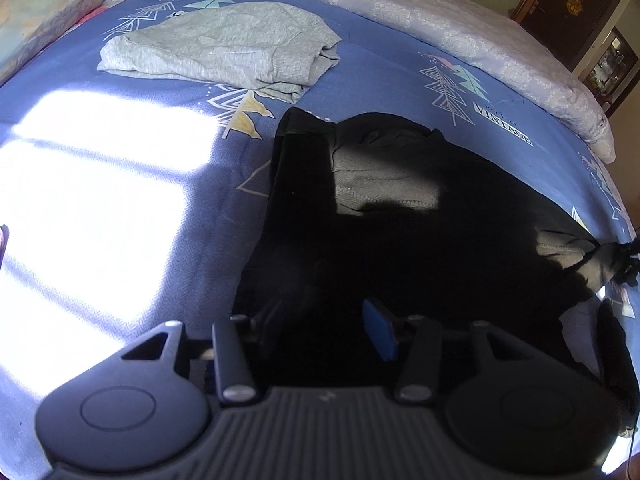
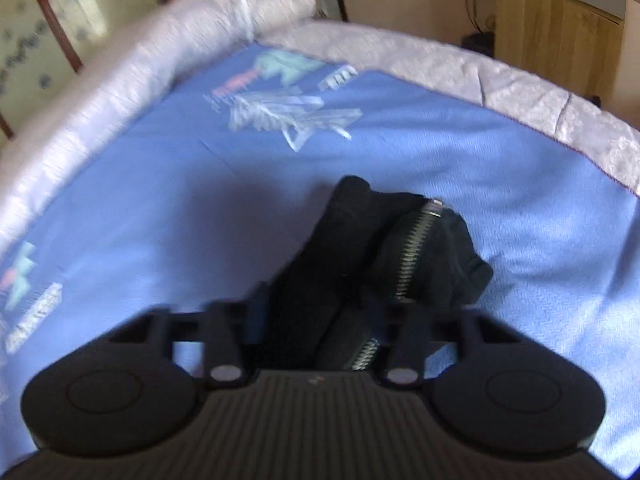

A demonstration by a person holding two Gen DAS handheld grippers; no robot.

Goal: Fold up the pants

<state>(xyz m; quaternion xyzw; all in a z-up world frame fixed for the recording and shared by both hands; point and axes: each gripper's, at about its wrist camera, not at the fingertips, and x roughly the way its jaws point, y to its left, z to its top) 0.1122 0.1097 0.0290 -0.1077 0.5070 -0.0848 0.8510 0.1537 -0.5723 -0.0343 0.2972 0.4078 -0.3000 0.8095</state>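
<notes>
Black pants (image 1: pixel 420 232) lie spread on the blue bed sheet (image 1: pixel 168 216), partly in shadow. My left gripper (image 1: pixel 324 328) sits low over the near part of the pants with black cloth between its fingers; a blue pad (image 1: pixel 380 332) shows on the right finger. My right gripper (image 2: pixel 324 320) is shut on a bunched end of the pants (image 2: pixel 400 248) with a metal zipper (image 2: pixel 416 244), held a little above the sheet. In the left wrist view the right gripper (image 1: pixel 624 260) shows at the far right edge, pinching a pulled-out corner of the pants.
A folded light grey garment (image 1: pixel 224 52) lies on the sheet beyond the pants. A pale quilt (image 1: pixel 460 28) runs along the far side of the bed and shows in the right wrist view (image 2: pixel 120 80) too. Pillows (image 1: pixel 44 4) at the far left. Wooden furniture (image 2: pixel 560 40) stands beyond the bed.
</notes>
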